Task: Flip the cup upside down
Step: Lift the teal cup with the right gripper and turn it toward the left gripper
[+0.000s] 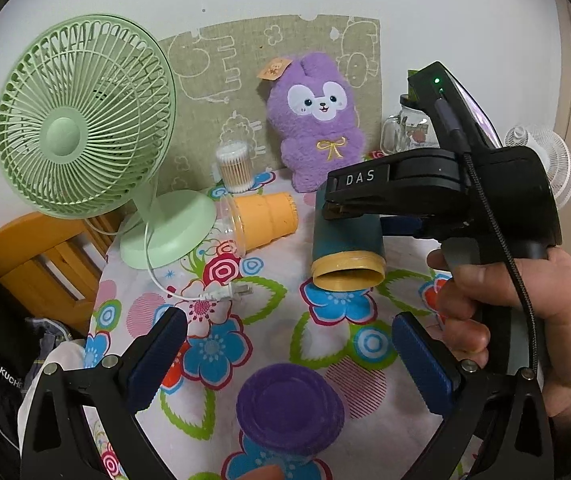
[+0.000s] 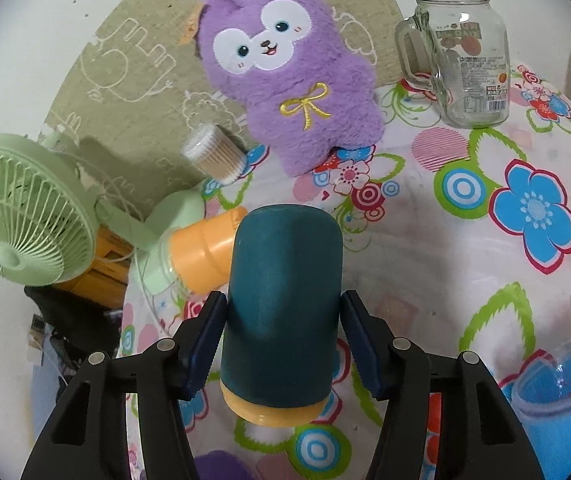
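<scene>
A dark teal cup (image 2: 281, 308) with a yellow rim is held off the floral tablecloth, tilted, its closed end away from the right wrist camera. My right gripper (image 2: 283, 338) is shut on its sides. In the left wrist view the same teal cup (image 1: 345, 248) shows its yellow open mouth facing the camera, clamped by the right gripper (image 1: 349, 196). My left gripper (image 1: 289, 356) is open and empty, low over a purple cup (image 1: 289, 412) standing upside down near the table's front.
An orange cup (image 1: 263, 220) lies on its side by a green fan (image 1: 85, 120). A purple plush (image 1: 317, 120), a cotton-swab jar (image 1: 236, 166) and a glass mug (image 2: 461, 56) stand at the back. A blue cup (image 2: 561, 408) is at front right.
</scene>
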The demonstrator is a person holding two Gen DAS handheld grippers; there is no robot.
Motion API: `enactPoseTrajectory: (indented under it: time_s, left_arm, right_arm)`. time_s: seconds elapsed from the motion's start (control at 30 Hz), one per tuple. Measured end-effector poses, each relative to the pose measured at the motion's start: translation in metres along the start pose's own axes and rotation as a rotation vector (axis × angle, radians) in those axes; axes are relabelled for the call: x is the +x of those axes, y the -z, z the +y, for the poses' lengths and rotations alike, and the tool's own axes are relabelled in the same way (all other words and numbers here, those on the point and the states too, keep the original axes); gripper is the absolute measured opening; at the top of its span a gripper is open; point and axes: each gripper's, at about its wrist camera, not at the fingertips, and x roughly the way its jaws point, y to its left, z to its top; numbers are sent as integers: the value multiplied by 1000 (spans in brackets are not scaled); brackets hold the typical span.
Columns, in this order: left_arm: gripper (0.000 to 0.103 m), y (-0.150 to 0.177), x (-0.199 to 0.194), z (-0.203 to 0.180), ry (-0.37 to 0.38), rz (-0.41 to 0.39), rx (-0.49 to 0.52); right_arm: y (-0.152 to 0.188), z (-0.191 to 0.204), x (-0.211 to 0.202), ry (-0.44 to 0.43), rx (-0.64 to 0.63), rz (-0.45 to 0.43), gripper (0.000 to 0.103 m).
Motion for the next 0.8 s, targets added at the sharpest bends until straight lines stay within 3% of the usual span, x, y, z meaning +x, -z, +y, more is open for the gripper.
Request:
enactPoseTrajectory:
  time_s: [0.4,0.67,0.8]
  left_arm:
    - [103,19,-24,-10,13,7,-24]
    - [103,41,-46,-24,19,13,-46]
    - [103,56,-61,-31,25,10,-70]
  right_arm:
    - [22,8,-41,-60,-66,8,58]
    - [64,9,-72,-61,-168,50,56]
    - [91,5,-82,-49,-211,85,49]
